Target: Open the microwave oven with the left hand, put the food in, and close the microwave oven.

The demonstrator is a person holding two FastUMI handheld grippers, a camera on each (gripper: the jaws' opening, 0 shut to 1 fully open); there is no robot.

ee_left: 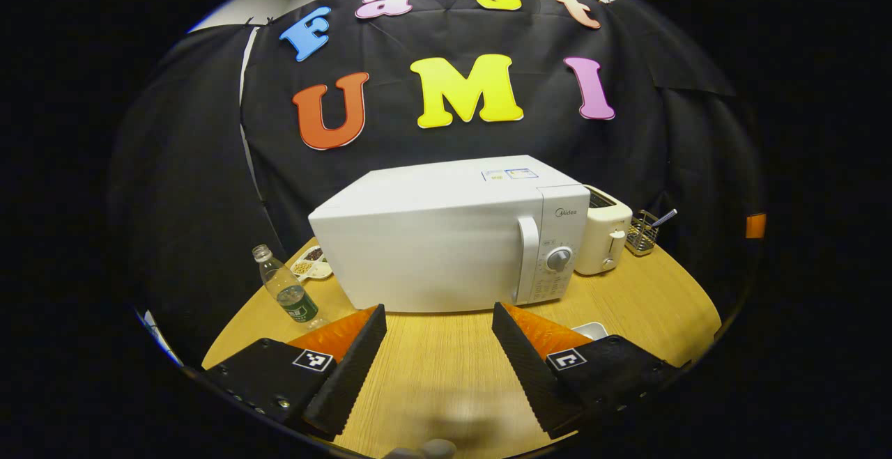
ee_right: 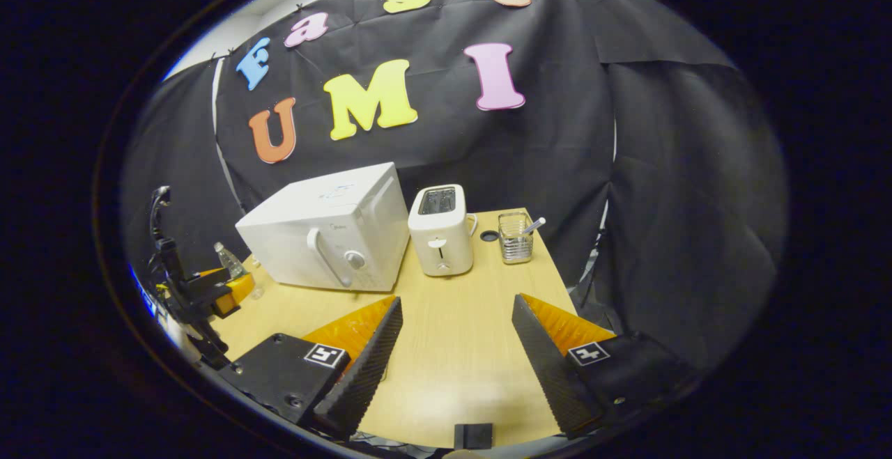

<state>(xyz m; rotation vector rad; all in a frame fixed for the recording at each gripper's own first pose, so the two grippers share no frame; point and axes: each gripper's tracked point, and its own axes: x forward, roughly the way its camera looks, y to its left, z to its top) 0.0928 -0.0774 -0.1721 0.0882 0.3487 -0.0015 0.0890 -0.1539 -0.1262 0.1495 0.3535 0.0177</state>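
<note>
A white microwave oven (ee_left: 446,236) stands on the wooden table (ee_left: 439,368), door shut, its vertical handle (ee_left: 529,260) beside the dial panel. My left gripper (ee_left: 439,323) hovers open just in front of the door, nothing between its fingers. A white dish (ee_left: 591,330) peeks out behind its right finger. In the right gripper view the microwave (ee_right: 327,239) sits at the left and my right gripper (ee_right: 456,316) stands open over bare table. The left gripper (ee_right: 209,292) appears at the far left of that view.
A white toaster (ee_right: 441,229) stands right of the microwave, with a wire holder (ee_right: 516,237) holding a utensil beyond it. A plastic water bottle (ee_left: 286,290) and a small divided dish of snacks (ee_left: 311,262) sit left of the microwave. The table edge (ee_right: 557,271) runs close on the right.
</note>
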